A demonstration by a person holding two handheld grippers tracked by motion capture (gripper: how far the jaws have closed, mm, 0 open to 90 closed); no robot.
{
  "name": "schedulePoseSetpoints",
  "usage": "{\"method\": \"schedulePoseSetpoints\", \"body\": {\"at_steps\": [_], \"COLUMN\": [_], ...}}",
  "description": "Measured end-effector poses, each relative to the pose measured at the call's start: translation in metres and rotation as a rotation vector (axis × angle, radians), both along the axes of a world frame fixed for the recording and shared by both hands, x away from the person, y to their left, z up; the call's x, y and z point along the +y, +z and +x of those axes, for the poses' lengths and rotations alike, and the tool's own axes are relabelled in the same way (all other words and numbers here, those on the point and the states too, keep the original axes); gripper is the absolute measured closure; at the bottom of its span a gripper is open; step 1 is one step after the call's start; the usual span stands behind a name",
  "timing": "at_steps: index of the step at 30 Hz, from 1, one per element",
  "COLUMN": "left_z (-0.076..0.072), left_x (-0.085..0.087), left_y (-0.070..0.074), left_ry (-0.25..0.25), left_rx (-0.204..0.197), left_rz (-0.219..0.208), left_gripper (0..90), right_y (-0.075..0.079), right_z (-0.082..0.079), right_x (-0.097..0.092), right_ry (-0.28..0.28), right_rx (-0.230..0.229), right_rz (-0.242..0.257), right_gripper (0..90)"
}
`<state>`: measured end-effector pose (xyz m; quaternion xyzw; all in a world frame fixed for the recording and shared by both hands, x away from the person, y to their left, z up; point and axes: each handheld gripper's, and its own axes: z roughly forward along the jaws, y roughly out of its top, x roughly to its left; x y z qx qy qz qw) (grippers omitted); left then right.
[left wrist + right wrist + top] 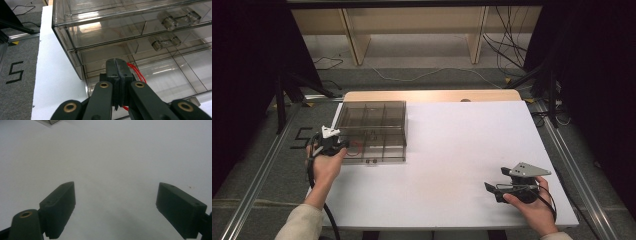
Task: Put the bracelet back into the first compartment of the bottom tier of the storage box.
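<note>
- Two hand-held grippers: our left hand-held gripper pinches a red cord, clear compartment box at its 12 o'clock.
- Right hand-held gripper spread wide, well apart on the surface.

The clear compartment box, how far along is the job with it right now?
Done: the clear compartment box has its lid raised, as the left gripper view shows. In hand: the left gripper is shut on a red loop at the box's near left compartment. Left: whether it is going in or coming out can't be told. The right gripper is open over the bare white table.
</note>
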<state>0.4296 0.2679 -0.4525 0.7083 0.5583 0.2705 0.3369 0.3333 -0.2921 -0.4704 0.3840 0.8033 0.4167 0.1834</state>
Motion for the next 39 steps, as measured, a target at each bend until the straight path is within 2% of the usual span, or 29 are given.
{"method": "schedulePoseSetpoints", "body": {"at_steps": [39], "left_z": [0.011], "left_x": [-0.001], "left_y": [-0.012], "left_ry": [0.004], "left_rx": [0.044], "left_rz": [0.034], "left_gripper": [89.8], "right_y": [0.000], "right_z": [-0.001], "right_x": [0.000], "right_ry": [-0.004], "right_rx": [0.007], "right_rz": [-0.002], "right_gripper": [16.6]}}
